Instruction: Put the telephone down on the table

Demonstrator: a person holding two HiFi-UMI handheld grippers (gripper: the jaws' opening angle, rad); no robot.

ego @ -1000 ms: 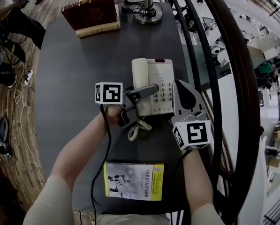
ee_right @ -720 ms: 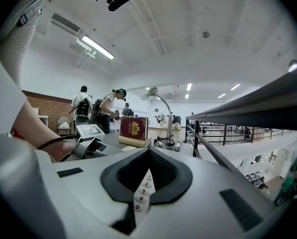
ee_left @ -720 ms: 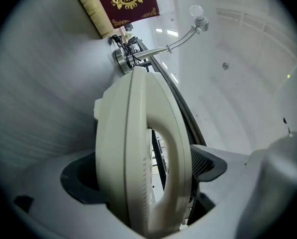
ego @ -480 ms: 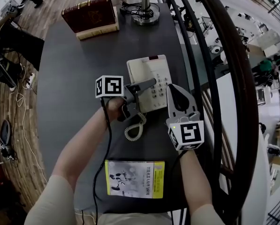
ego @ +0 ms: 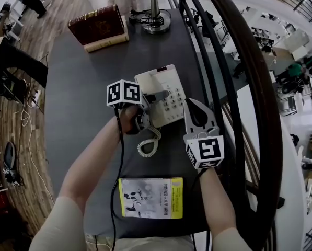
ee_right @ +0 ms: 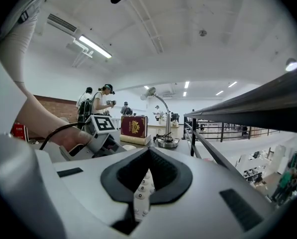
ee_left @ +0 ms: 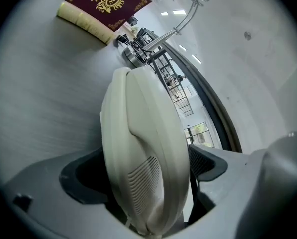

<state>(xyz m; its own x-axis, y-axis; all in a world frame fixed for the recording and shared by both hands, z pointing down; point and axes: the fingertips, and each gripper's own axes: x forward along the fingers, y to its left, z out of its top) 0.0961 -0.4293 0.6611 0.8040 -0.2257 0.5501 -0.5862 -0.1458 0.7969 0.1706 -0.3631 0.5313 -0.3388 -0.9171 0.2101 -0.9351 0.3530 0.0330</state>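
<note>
A white telephone (ego: 169, 101) with a keypad sits askew near the right edge of the dark table (ego: 82, 88). My left gripper (ego: 154, 97) reaches in from the left and is shut on its cream handset (ee_left: 143, 163), which fills the left gripper view between the jaws. Below the base, the coiled cord (ego: 148, 146) lies on the table. I cannot tell whether the base rests on the table or hangs just above it. My right gripper (ego: 195, 106) is just right of the phone, shut and holding nothing; in the right gripper view, keypad buttons (ee_right: 143, 185) show past its pads.
A red book (ego: 98, 25) and a lamp base (ego: 156, 20) with cables stand at the table's far end. A yellow booklet (ego: 150, 197) lies at the near edge. A dark curved railing (ego: 218, 88) runs close along the table's right side. People stand on the floor at far left.
The telephone and my left gripper have shifted left, and the phone has turned counterclockwise. My right gripper has drifted slightly left with it.
</note>
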